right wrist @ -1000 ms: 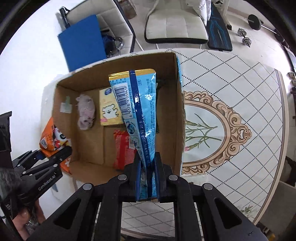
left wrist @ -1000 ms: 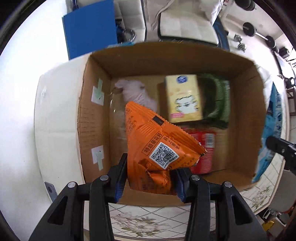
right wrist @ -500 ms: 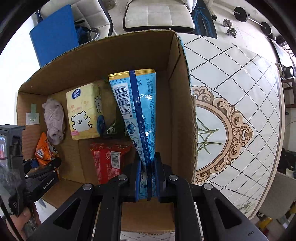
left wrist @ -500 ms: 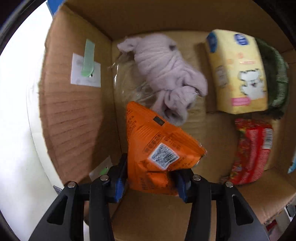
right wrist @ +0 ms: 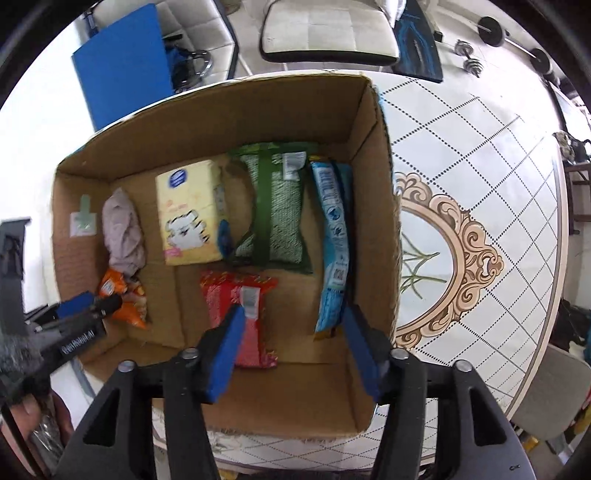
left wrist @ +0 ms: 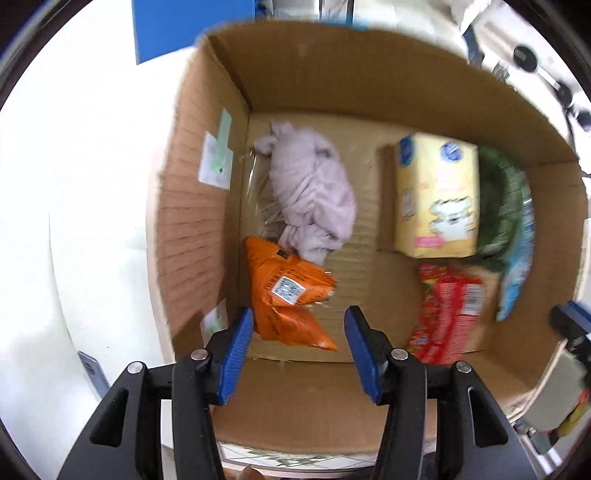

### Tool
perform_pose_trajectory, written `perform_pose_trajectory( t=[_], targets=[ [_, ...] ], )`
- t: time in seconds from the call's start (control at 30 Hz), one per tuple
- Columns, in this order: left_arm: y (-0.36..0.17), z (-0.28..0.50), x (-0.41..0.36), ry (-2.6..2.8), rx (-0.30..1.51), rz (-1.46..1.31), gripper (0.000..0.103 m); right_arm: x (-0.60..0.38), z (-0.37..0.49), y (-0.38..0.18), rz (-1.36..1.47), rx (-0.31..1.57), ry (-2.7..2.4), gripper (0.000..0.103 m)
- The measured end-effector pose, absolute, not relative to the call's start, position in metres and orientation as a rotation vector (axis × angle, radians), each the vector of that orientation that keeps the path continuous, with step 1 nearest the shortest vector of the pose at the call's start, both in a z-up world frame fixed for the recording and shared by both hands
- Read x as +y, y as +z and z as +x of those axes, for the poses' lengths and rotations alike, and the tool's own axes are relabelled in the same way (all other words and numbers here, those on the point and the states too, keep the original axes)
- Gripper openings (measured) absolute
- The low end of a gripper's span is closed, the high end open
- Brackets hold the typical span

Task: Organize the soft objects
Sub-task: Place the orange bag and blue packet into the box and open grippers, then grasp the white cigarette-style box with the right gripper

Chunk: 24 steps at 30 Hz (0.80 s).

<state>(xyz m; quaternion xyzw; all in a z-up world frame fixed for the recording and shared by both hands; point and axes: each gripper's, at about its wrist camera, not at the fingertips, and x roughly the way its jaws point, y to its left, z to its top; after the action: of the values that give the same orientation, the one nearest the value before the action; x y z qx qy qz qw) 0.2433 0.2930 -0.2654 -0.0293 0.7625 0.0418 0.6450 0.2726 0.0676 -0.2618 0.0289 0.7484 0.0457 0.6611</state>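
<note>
An open cardboard box (left wrist: 192,236) (right wrist: 373,206) holds the soft items. The orange snack bag (left wrist: 288,295) (right wrist: 122,295) lies in its near left corner, below a lilac cloth toy (left wrist: 310,195) (right wrist: 122,232). The light blue packet (right wrist: 332,243) (left wrist: 517,266) lies along the right wall. A yellow tissue pack (right wrist: 188,214), a green pouch (right wrist: 273,210) and a red packet (right wrist: 236,299) lie between them. My left gripper (left wrist: 299,347) is open and empty above the orange bag. My right gripper (right wrist: 291,347) is open and empty above the blue packet's near end.
The box stands on a round patterned table (right wrist: 480,177). A blue board (right wrist: 125,62) and white chairs (right wrist: 325,29) stand behind it. Dumbbells (right wrist: 472,62) lie on the floor at the far right. A hand (right wrist: 33,421) holds the left gripper's handle.
Both grippers opened. The orange bag dropped into the box's near left corner and the blue packet dropped along the right wall. Both grippers pulled back upward.
</note>
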Motion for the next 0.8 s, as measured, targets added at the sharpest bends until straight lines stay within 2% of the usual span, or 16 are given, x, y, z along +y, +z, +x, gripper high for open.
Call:
perform_pose_trajectory(
  t=[0.47,0.5,0.53,0.6,0.63,0.8],
  targets=[
    [-0.168,0.185,0.268,0.047,1.466,-0.156,0.050,0.070,0.202,-0.212,0.002,1.539,0.177,0.062],
    [-0.166,0.182,0.267,0.054,1.452,-0.146,0.051,0.069,0.198,-0.206,0.001,1.522,0.181,0.064],
    [-0.163,0.178,0.264,0.057,1.436,-0.140,0.055,0.068,0.193,-0.200,-0.002,1.503,0.184,0.074],
    [-0.154,0.168,0.261,0.068,1.407,-0.133,0.097,0.064,0.188,-0.191,0.013,1.475,0.195,0.089],
    [-0.150,0.164,0.259,0.076,1.386,-0.123,0.100,0.062,0.185,-0.187,0.019,1.465,0.201,0.090],
    [-0.131,0.155,0.249,0.095,1.320,-0.071,0.100,0.047,0.176,-0.177,0.081,1.459,0.213,0.097]
  ],
)
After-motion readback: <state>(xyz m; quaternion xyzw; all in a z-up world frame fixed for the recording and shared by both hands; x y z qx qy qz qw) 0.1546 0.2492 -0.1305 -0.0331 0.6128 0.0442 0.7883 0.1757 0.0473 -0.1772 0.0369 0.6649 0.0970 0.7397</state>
